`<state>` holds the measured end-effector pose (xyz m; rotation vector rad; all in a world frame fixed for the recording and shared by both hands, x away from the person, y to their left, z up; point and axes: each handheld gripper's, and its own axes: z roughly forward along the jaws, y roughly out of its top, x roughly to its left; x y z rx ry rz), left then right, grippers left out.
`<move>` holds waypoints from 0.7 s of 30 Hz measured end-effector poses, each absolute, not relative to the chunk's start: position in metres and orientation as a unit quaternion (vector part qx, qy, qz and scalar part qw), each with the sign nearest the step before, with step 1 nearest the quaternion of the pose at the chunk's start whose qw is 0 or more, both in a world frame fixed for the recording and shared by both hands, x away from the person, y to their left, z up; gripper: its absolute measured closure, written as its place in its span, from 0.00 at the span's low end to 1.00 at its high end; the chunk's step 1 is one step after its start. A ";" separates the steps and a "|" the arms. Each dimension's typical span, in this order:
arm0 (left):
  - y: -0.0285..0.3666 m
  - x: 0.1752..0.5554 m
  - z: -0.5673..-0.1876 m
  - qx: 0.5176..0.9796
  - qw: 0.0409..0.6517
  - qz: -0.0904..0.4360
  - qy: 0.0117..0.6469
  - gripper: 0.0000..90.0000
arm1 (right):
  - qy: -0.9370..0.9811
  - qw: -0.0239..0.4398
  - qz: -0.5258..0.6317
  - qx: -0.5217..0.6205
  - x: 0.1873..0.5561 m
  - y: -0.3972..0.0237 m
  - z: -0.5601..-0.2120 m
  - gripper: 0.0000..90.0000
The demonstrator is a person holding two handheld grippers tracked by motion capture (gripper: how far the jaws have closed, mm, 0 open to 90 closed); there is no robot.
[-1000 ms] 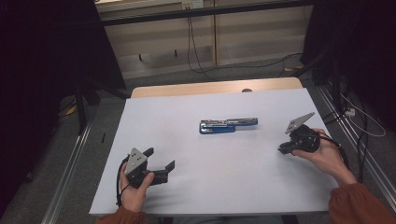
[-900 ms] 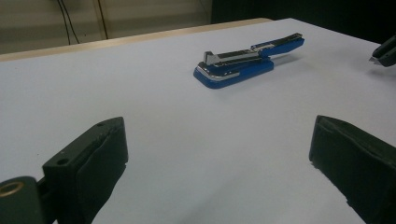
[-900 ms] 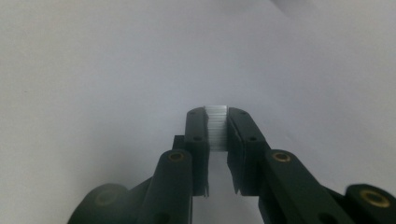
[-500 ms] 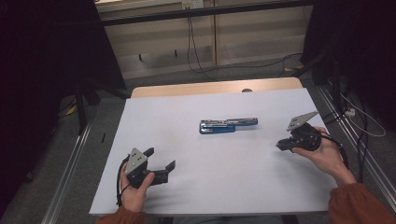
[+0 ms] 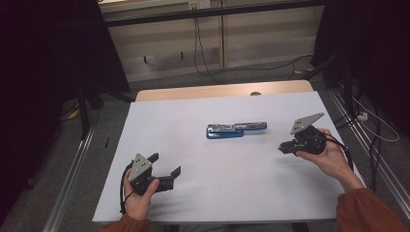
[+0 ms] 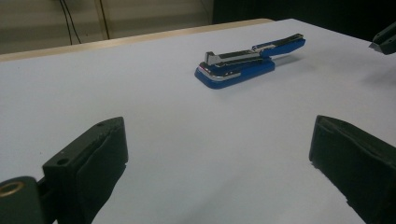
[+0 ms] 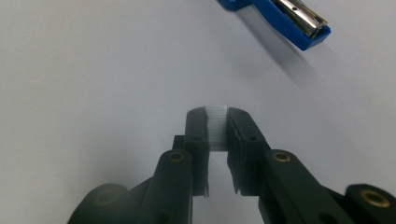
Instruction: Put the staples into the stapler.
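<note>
- Right gripper point(image 7: 216, 122): in the right gripper view the jaws rise from the bottom centre and are clamped on a strip of staples point(image 7: 215, 128), a pale ribbed bar held upright between the pads.
- In the high view the right gripper point(image 5: 286, 148) sits at right of centre, held in the person's right hand point(image 5: 329, 157) just above the white table point(image 5: 159, 125), with its tips aimed toward frame left.
- Stapler point(image 5: 236, 129): blue body with metal top, lying flat at the centre of the high view with its upper arm swung open toward frame right. It is apart from both grippers.
- In the right gripper view the stapler point(image 7: 285, 18) occupies the upper right corner, clear of the jaw tips.
- Left gripper point(image 5: 167, 165): lower left of the high view, held in the left hand point(image 5: 140, 195); jaws spread wide with nothing between them.
- In the left gripper view the stapler point(image 6: 247, 63) lies at upper centre, well beyond the two open jaws.
</note>
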<state>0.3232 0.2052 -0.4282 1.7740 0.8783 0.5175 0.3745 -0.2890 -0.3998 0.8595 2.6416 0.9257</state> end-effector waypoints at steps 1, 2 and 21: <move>0.205 0.323 -0.428 0.741 0.520 0.216 0.367 0.05 | 0.897 0.106 0.315 0.292 0.375 -0.287 -0.399 0.88; 0.205 0.323 -0.428 0.741 0.519 0.215 0.368 0.05 | 0.897 0.106 0.317 0.291 0.376 -0.286 -0.399 0.88; 0.205 0.323 -0.428 0.741 0.522 0.217 0.362 0.05 | 0.893 0.115 0.331 0.282 0.384 -0.270 -0.395 0.88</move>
